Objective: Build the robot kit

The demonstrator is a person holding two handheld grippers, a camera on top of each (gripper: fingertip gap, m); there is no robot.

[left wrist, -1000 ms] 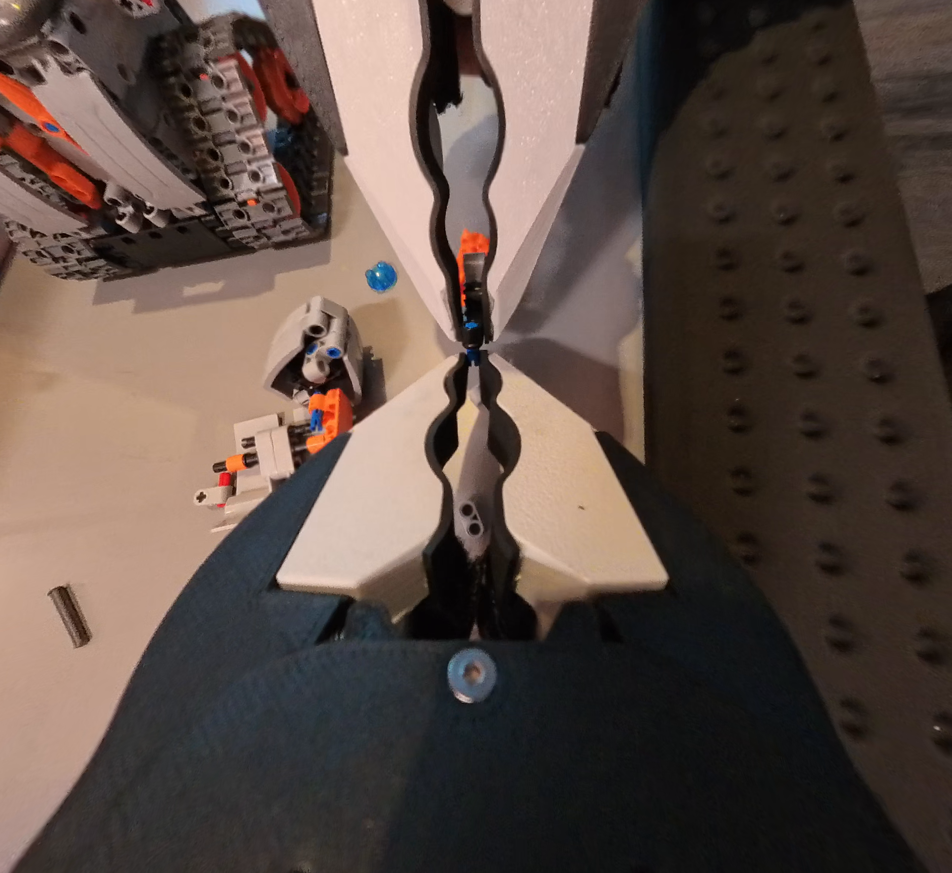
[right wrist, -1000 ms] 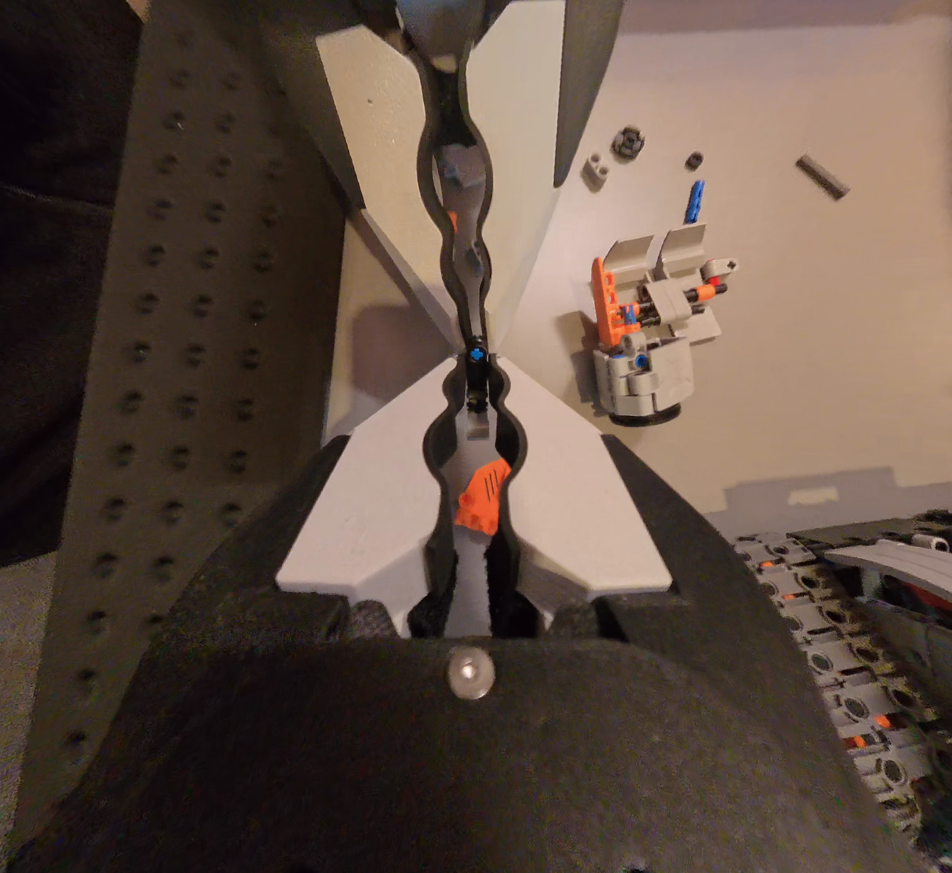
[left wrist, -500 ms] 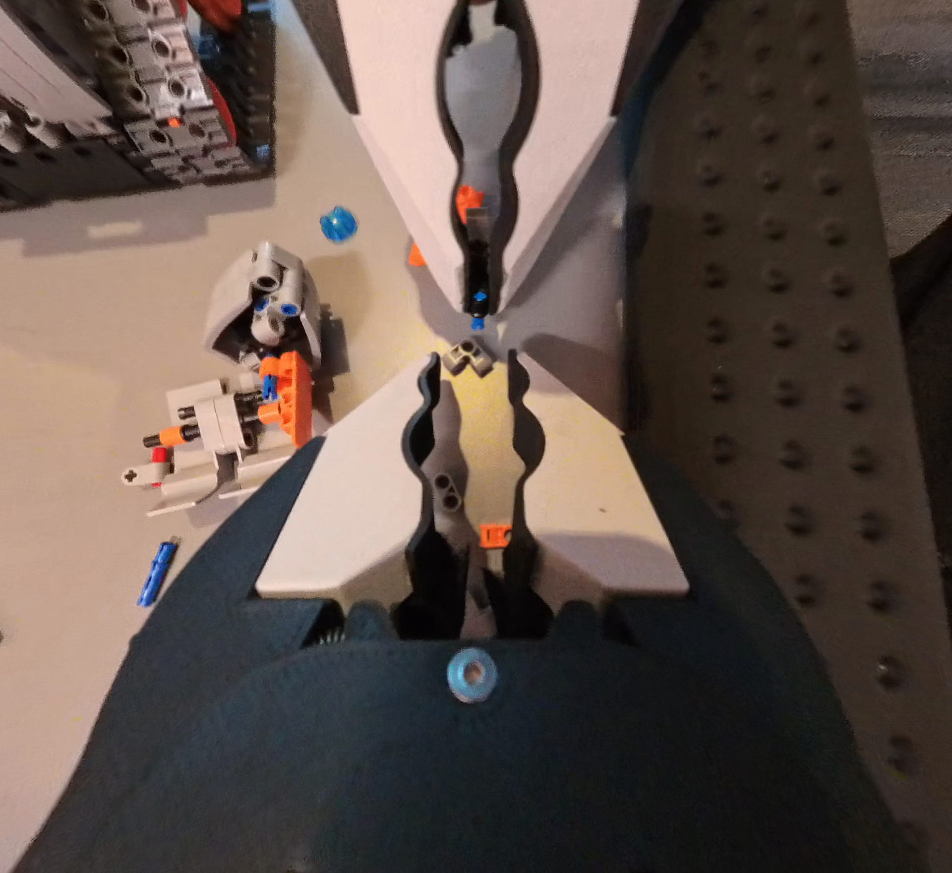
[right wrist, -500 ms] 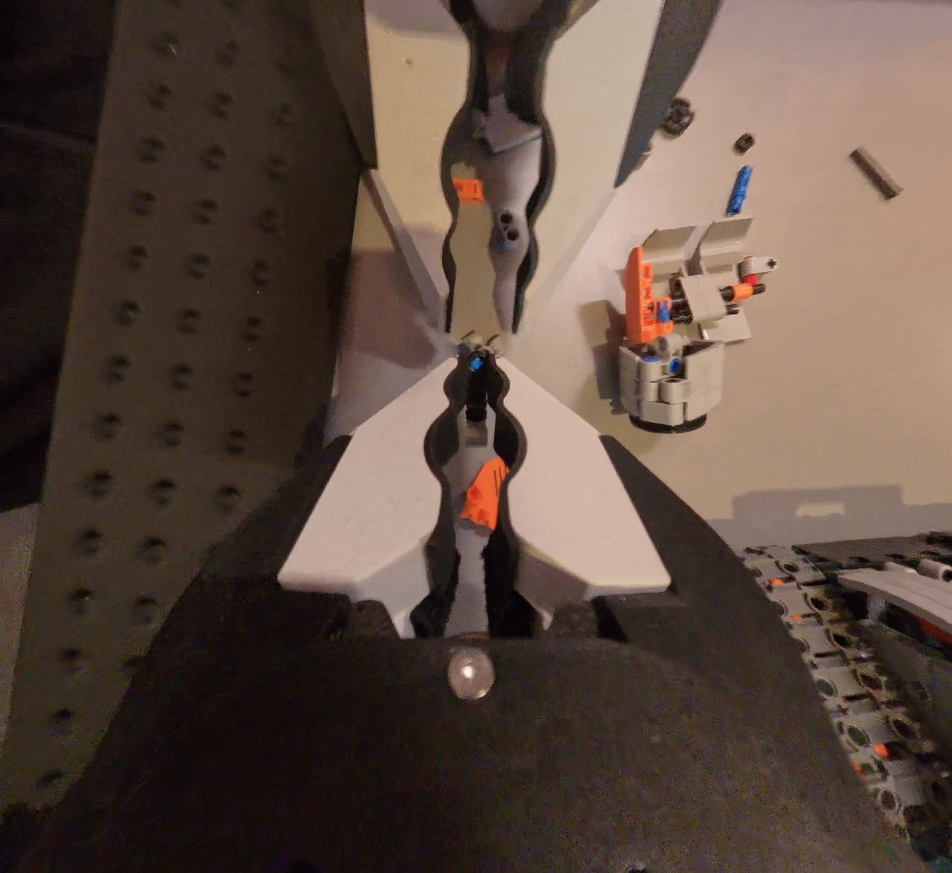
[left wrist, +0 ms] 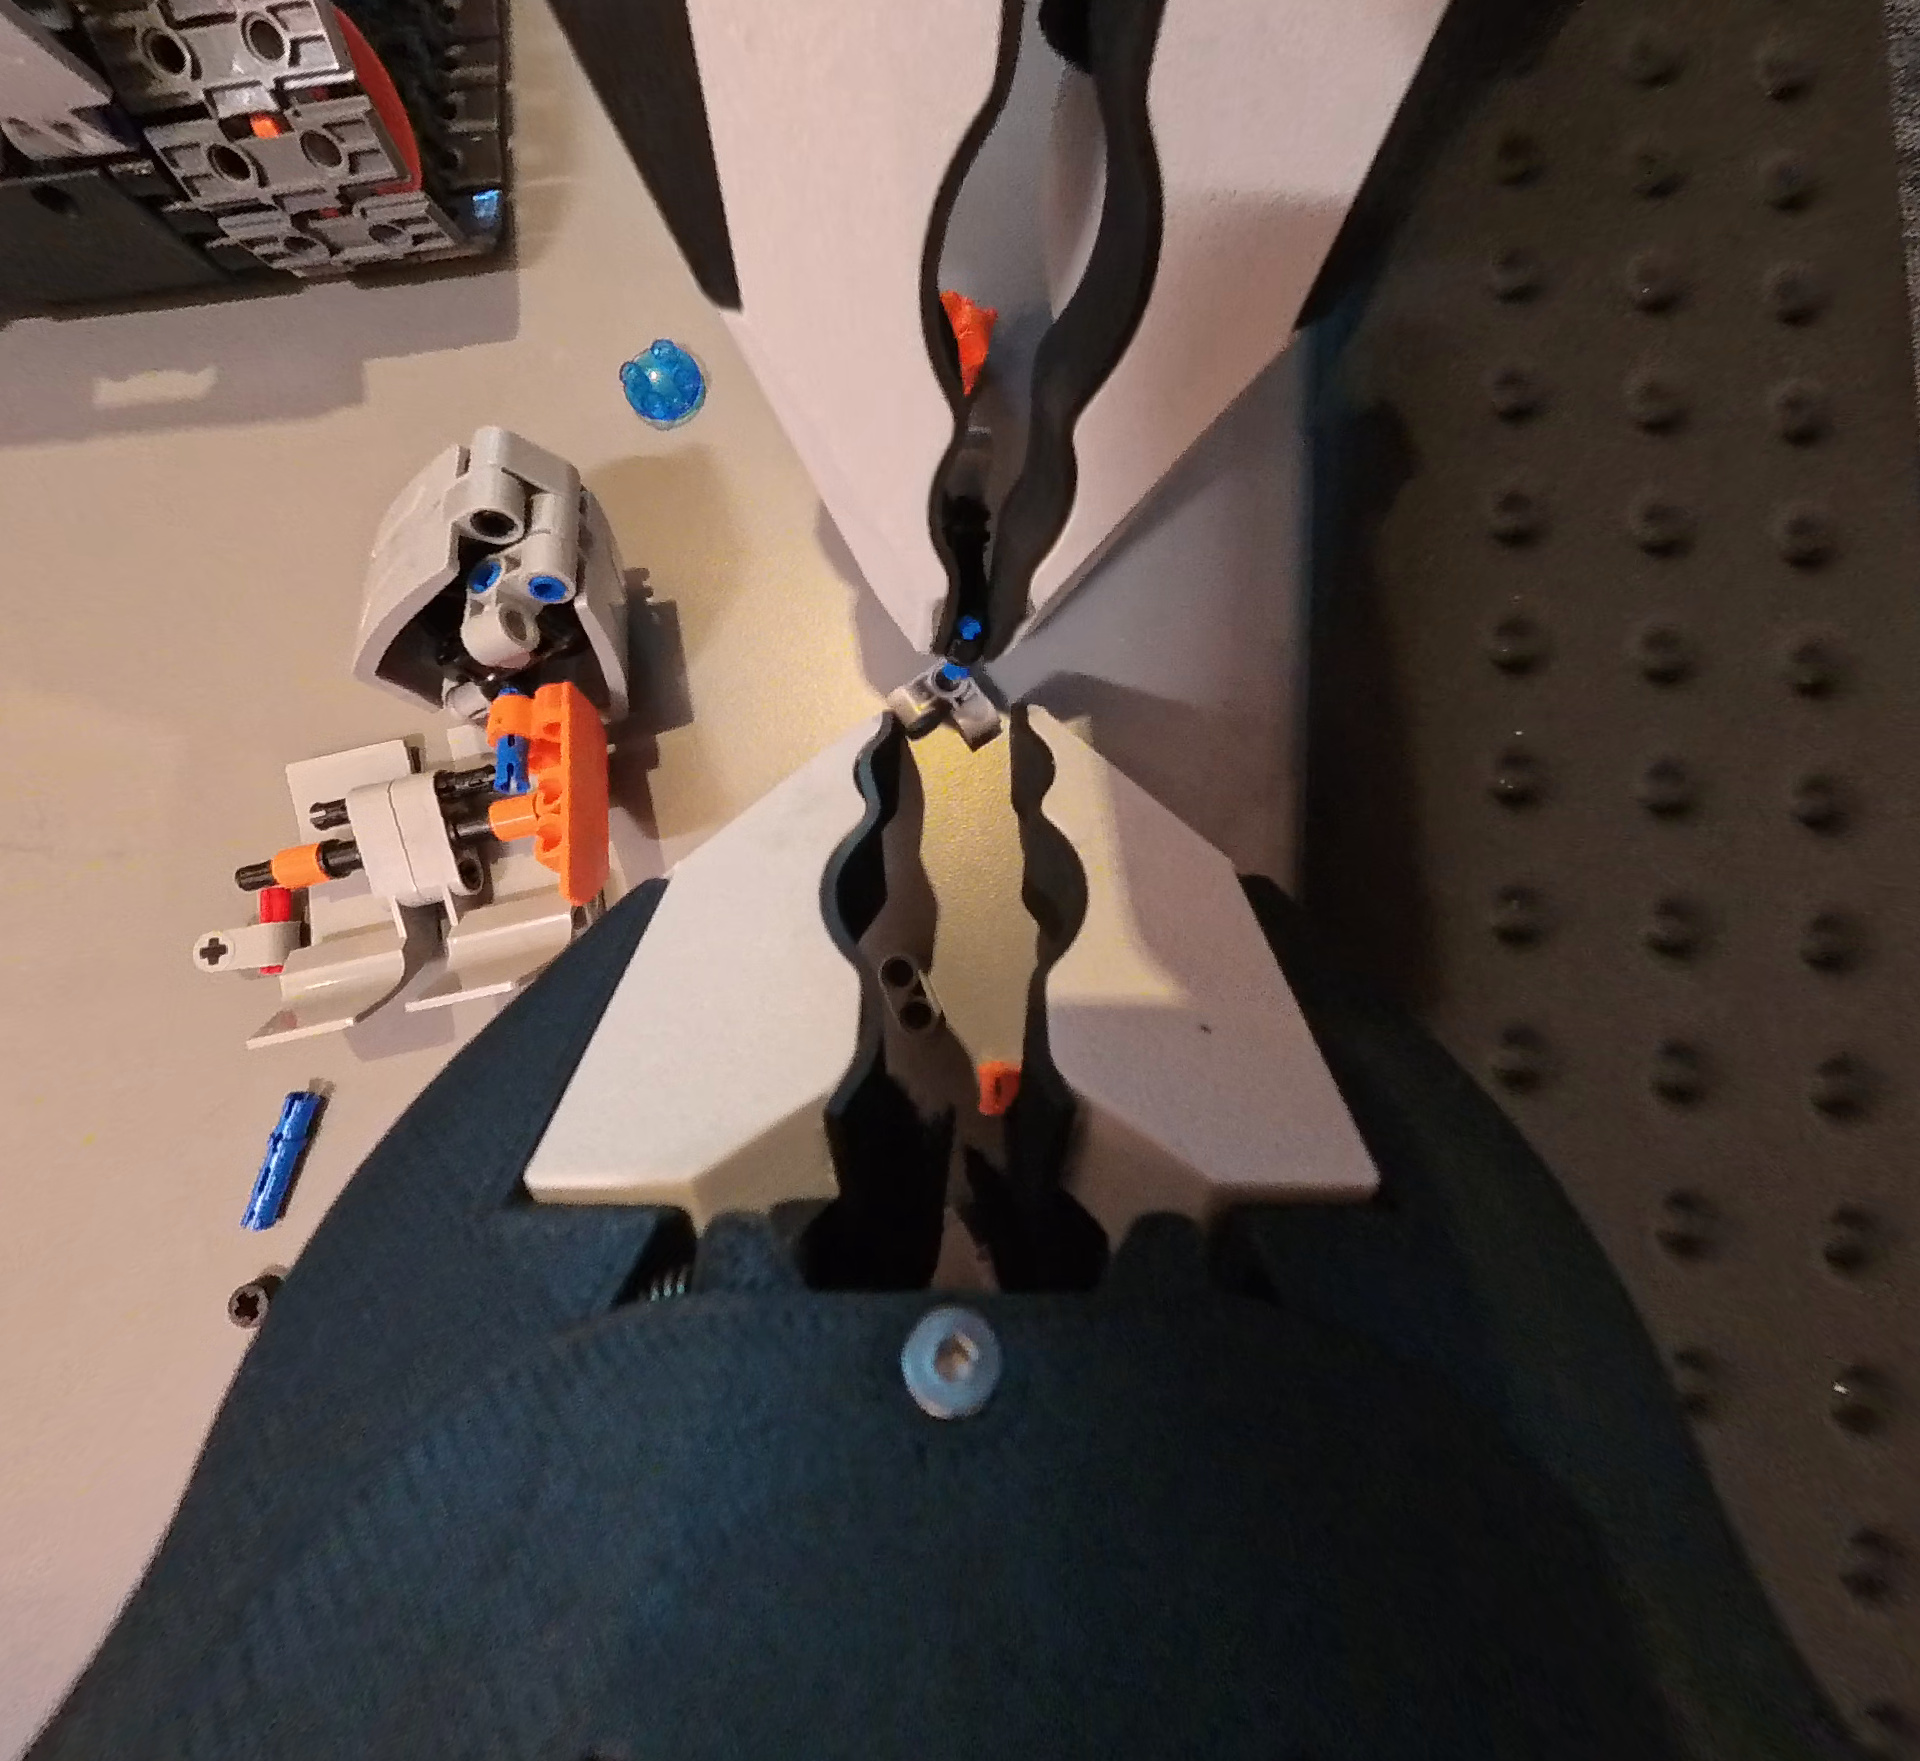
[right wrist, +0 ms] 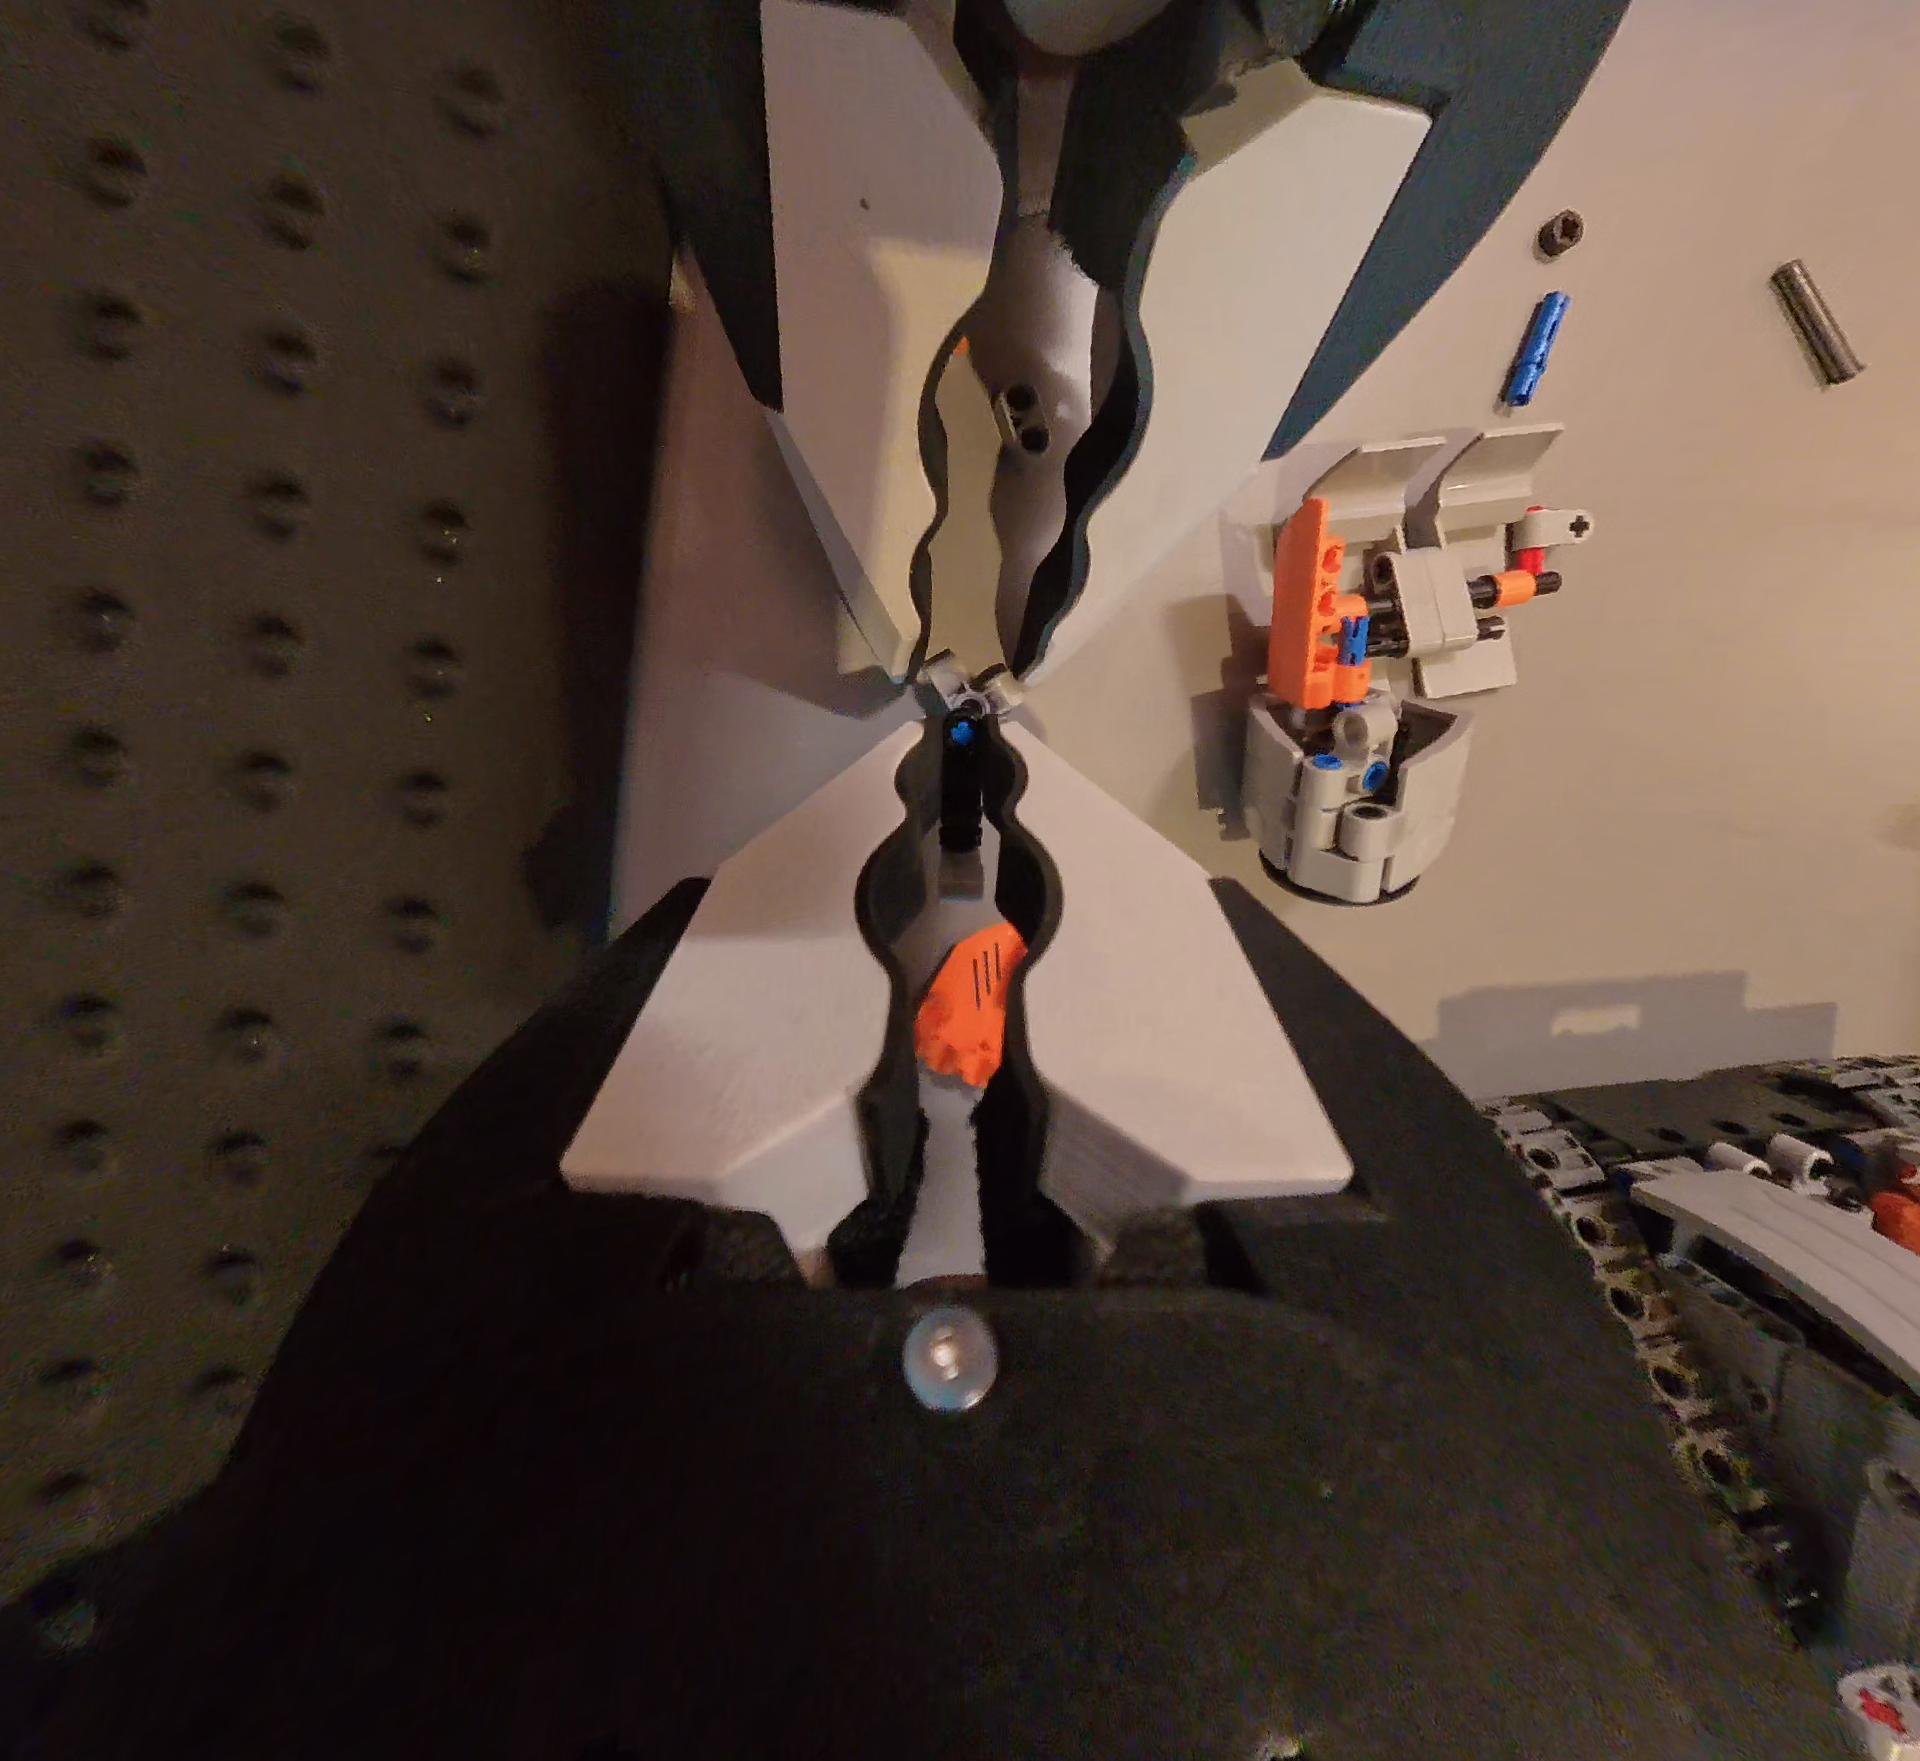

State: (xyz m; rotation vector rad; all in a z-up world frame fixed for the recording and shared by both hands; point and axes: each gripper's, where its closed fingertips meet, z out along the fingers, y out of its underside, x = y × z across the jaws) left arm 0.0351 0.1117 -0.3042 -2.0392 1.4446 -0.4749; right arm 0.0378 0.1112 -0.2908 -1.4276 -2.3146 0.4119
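Grey connector piece [left wrist: 945, 701] sits right at the tips of my left gripper [left wrist: 951, 724], whose fingers stand slightly spread with the piece touching both tips. My right gripper [right wrist: 961, 735] meets it nose to nose, pressed together on a black pin with a blue end [right wrist: 960, 776] that touches the connector. An orange piece [right wrist: 964, 1020] lies farther back between my right fingers. A small grey-and-orange brick assembly [left wrist: 457, 724] lies on the beige table [left wrist: 125, 672] off to the side, well apart
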